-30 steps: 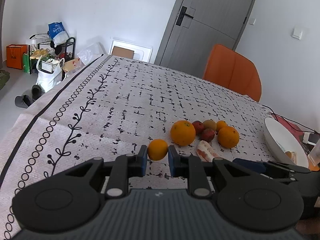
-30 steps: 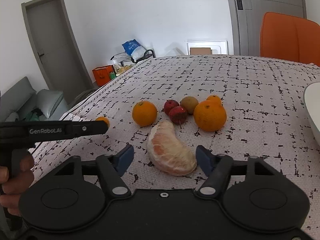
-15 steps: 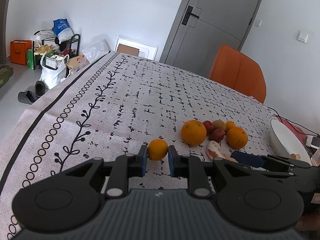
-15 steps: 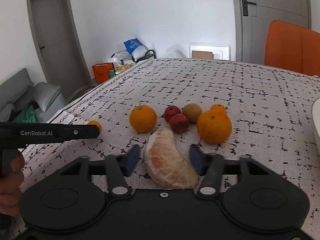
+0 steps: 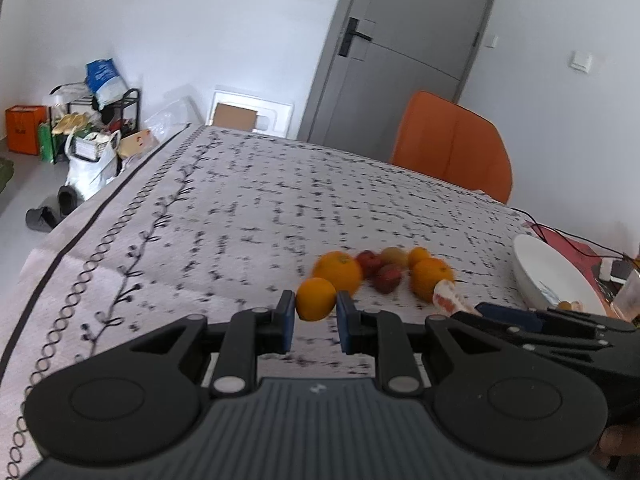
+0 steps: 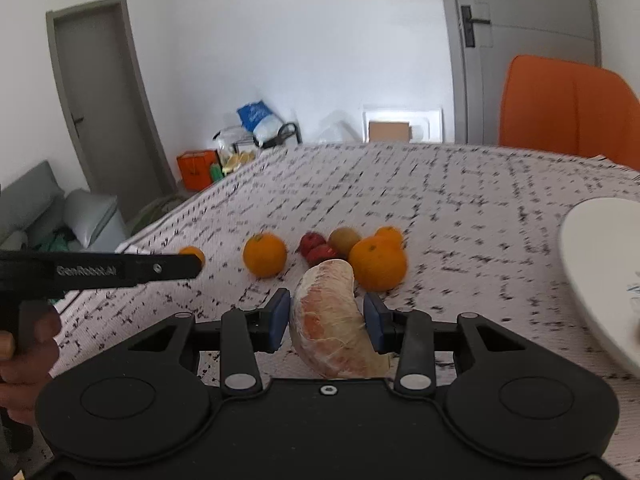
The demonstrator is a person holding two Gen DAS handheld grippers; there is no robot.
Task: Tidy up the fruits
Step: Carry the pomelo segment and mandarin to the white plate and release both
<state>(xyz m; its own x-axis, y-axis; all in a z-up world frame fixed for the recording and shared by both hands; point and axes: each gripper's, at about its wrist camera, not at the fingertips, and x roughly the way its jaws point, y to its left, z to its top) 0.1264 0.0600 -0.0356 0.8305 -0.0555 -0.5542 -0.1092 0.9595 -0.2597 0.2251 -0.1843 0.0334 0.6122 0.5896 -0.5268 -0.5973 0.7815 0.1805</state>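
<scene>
My left gripper [image 5: 316,322] is shut on a small orange [image 5: 315,299] and holds it above the patterned tablecloth [image 5: 240,208]. My right gripper [image 6: 326,316] is shut on a peeled pomelo segment [image 6: 330,320], lifted off the cloth. On the cloth lie a large orange [image 6: 265,254], a second large orange [image 6: 377,263], two red fruits [image 6: 316,249], a brownish kiwi-like fruit [image 6: 344,240] and a small orange [image 6: 390,234] behind. A white bowl [image 6: 600,272] stands at the right; it also shows in the left wrist view [image 5: 552,276].
An orange chair [image 5: 452,152] stands at the table's far side. Cables and a red item [image 5: 560,236] lie near the bowl. The left gripper's side [image 6: 100,270] reaches in at the left of the right wrist view. The table's left edge [image 5: 60,240] drops to the floor.
My right gripper closed on the pomelo segment and lifted it off the cloth. My left gripper, still holding the small orange, rose and moved toward the fruit pile.
</scene>
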